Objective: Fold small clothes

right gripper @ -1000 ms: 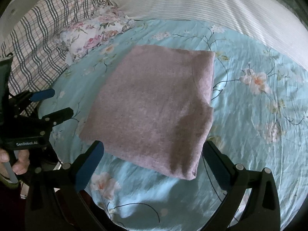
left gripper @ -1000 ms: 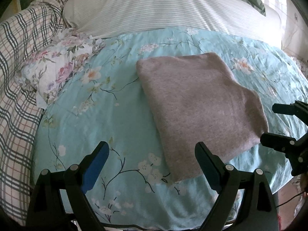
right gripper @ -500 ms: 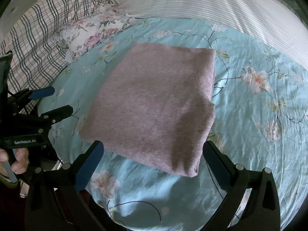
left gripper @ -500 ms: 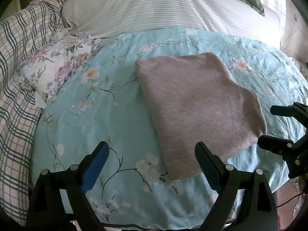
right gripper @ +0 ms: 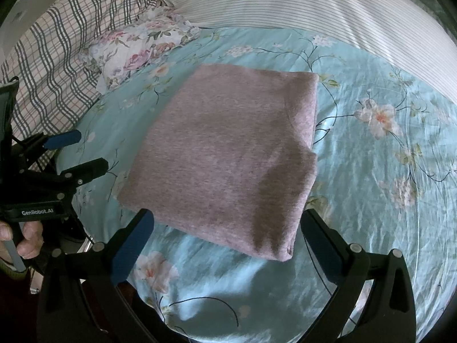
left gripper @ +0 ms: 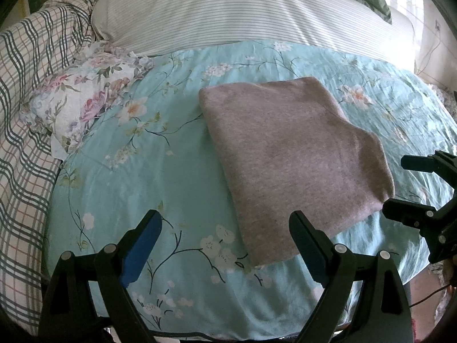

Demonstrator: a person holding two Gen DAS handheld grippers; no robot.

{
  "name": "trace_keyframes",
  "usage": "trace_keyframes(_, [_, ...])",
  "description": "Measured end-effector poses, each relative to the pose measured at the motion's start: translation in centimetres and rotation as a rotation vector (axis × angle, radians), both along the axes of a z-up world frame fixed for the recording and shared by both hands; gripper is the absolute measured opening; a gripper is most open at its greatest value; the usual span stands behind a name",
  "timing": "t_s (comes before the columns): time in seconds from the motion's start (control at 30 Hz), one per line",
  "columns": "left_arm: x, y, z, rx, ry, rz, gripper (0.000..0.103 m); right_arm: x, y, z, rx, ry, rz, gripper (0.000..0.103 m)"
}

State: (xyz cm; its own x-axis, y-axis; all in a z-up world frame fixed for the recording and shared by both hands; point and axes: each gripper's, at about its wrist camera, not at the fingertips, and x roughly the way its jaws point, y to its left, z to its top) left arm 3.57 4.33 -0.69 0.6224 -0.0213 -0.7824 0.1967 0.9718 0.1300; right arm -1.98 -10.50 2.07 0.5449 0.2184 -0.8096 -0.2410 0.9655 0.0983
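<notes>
A grey-pink knit garment [left gripper: 288,154] lies folded into a flat rectangle on the light blue floral bedsheet [left gripper: 160,171]; it also shows in the right wrist view [right gripper: 228,154]. My left gripper [left gripper: 225,228] is open and empty, just short of the garment's near left corner. My right gripper [right gripper: 225,228] is open and empty, just short of the garment's near edge. Each gripper shows in the other's view: the right one [left gripper: 411,185] at the right edge, the left one [right gripper: 77,154] at the left edge.
A floral cloth [left gripper: 82,105] lies bunched at the sheet's far left, next to a plaid blanket [left gripper: 22,108]. A striped white cover [left gripper: 242,8] spans the back. The bed's near edge runs just under both grippers.
Both grippers have drawn back slightly from the garment. The garment has not moved.
</notes>
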Motion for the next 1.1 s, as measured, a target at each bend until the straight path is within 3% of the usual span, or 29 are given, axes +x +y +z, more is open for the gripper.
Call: trace_keyframes(1.1, [-0.03, 0.08, -0.02, 0.001, 0.000, 0.001, 0.091, -0.24, 0.06, 0.22, 0.000, -0.004, -0.001, 0.103])
